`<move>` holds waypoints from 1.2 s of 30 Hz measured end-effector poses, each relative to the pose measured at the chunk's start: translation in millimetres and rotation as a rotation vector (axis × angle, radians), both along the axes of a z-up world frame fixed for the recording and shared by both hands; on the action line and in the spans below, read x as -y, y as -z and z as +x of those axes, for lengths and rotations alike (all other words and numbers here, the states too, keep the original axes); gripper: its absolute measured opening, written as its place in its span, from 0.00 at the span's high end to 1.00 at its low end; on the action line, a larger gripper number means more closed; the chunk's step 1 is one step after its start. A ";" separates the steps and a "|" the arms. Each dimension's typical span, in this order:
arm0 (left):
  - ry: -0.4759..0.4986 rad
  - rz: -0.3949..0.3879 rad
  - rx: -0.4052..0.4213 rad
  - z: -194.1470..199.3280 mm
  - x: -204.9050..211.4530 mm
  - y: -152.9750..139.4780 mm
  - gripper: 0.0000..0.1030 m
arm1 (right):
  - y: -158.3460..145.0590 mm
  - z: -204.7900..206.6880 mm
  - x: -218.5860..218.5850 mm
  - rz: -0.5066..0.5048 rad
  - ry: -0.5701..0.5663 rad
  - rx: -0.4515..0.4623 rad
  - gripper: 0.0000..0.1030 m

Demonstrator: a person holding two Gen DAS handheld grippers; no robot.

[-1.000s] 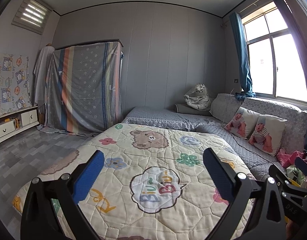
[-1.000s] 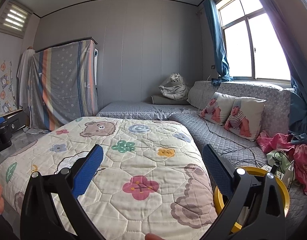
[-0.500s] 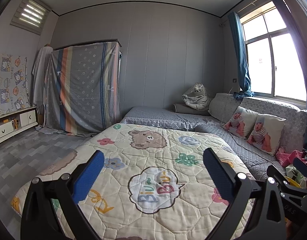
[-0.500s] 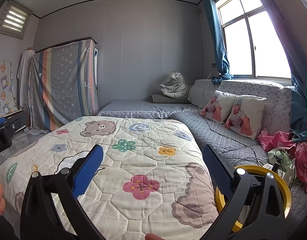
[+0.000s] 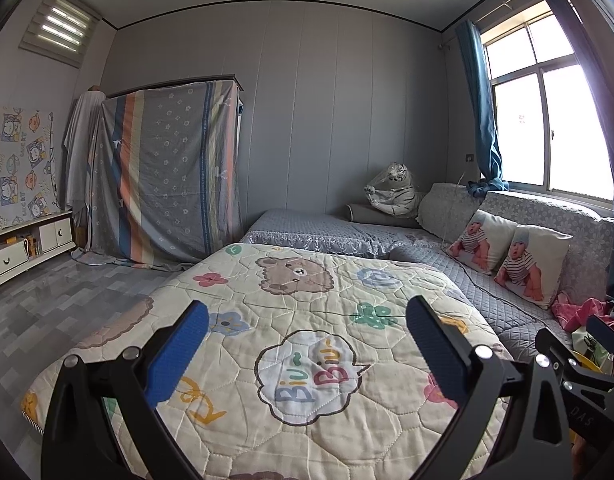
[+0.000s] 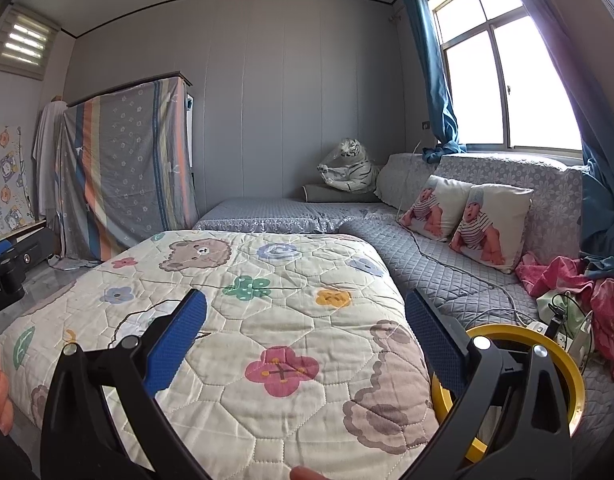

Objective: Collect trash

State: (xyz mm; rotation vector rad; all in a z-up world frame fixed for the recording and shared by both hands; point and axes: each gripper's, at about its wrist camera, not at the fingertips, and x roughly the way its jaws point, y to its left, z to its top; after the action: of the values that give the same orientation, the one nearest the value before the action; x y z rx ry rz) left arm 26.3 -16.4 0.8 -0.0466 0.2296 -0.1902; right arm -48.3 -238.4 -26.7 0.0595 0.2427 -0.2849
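Observation:
Both grippers hover over a bed with a cartoon quilt (image 5: 307,288), and I see no loose trash on the quilt. My left gripper (image 5: 305,312) is open, with nothing between its blue pads (image 5: 179,356). My right gripper (image 6: 305,302) is also open and empty. A round container with a yellow rim (image 6: 547,344) sits low at the right, partly hidden behind the right finger. Beside it lies a clutter of a pale green bag (image 6: 555,304), cables and a white power strip (image 6: 539,326). The right gripper's body (image 5: 587,392) shows at the left wrist view's right edge.
A grey quilted sofa-bed (image 6: 447,264) runs along the window wall with two baby-print pillows (image 6: 467,220), pink clothes (image 6: 567,276) and a toy tiger (image 6: 347,168). A cloth-covered wardrobe (image 5: 167,176) and a low white cabinet (image 5: 27,248) stand left, beyond the grey tiled floor (image 5: 67,304).
Both views have drifted only slightly. The grippers stay open and empty over the quilt.

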 end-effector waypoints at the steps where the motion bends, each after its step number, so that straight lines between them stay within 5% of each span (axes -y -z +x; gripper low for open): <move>1: -0.001 0.001 0.001 0.0 0.1 0.2 0.08 | 0.3 0.0 0.2 0.000 0.000 -0.001 0.08; 36: 0.008 0.013 -0.015 6.8 4.3 4.6 0.08 | 6.2 5.7 4.4 0.027 0.004 -0.031 0.08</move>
State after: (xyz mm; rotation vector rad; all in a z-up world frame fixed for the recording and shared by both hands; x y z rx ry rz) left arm 33.1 -20.6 -3.9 -0.0341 0.2465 -0.1963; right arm -42.6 -242.8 -32.9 0.0823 0.2776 -0.2866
